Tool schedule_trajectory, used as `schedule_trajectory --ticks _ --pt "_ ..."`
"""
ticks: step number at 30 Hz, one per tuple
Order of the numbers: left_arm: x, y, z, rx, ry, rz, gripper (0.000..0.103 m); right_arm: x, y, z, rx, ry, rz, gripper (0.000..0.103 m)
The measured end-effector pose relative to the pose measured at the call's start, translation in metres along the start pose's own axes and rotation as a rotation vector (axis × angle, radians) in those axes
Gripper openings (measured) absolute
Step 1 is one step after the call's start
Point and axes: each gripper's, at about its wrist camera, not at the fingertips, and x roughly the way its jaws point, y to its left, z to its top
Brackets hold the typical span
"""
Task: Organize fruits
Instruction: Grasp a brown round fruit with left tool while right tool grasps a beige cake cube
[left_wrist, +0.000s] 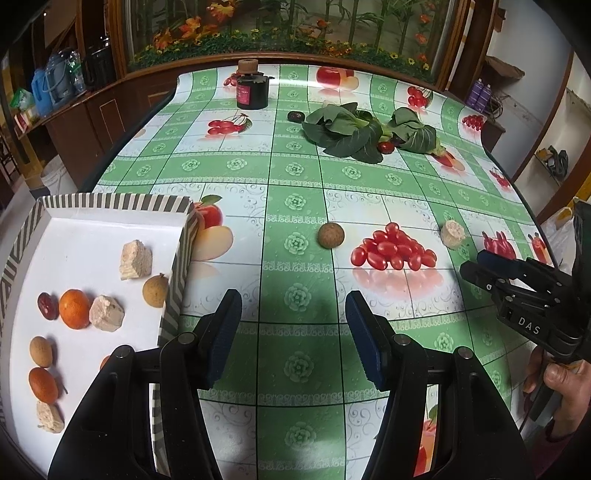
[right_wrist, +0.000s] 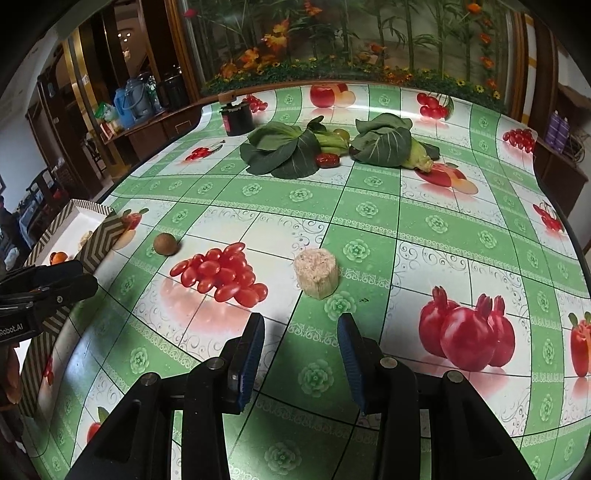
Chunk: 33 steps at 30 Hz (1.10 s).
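Glossy printed oilcloth is your trap here: both your left gripper (left_wrist: 293, 332) and right gripper (right_wrist: 301, 356) are spread and empty, the sugarcane chunk (right_wrist: 316, 273) sits just ahead, and the round longan (left_wrist: 331, 235) could roll if nudged.

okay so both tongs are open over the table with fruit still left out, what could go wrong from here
The brown longan is round and could roll when the left tongs close on it. The printed tomatoes on the tablecloth could pass for real fruit. The red date sits against the leafy greens, so leaves may get pinched.
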Motion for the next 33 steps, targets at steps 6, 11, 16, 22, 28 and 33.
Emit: schedule_trajectory --ticks 6,11,16,22,28,33 --pt "0.008 -0.005 0.004 0.014 0.01 0.007 0.059 0.0 -0.001 0.005 -0.01 -0.011 -0.003 0.041" --pt "0.02 -0.007 0.01 0.016 0.036 -0.001 0.059 0.004 -0.005 0.011 -0.016 -0.015 -0.014 0.043" --pt "0.034 -0.012 0.019 0.028 0.054 -0.018 0.059 0.013 -0.011 0.017 -0.013 -0.009 -0.022 0.043" --pt "0.05 -0.018 0.031 0.053 0.074 -0.02 0.059 0.025 -0.012 0.023 -0.04 0.005 -0.032 0.043" --pt "0.064 -0.023 0.038 0.079 0.096 -0.006 0.059 0.031 -0.008 0.027 -0.059 -0.008 0.009 0.042" --pt "0.073 -0.025 0.042 0.074 0.1 -0.015 0.059 0.033 -0.007 0.027 -0.065 -0.021 0.004 0.034"
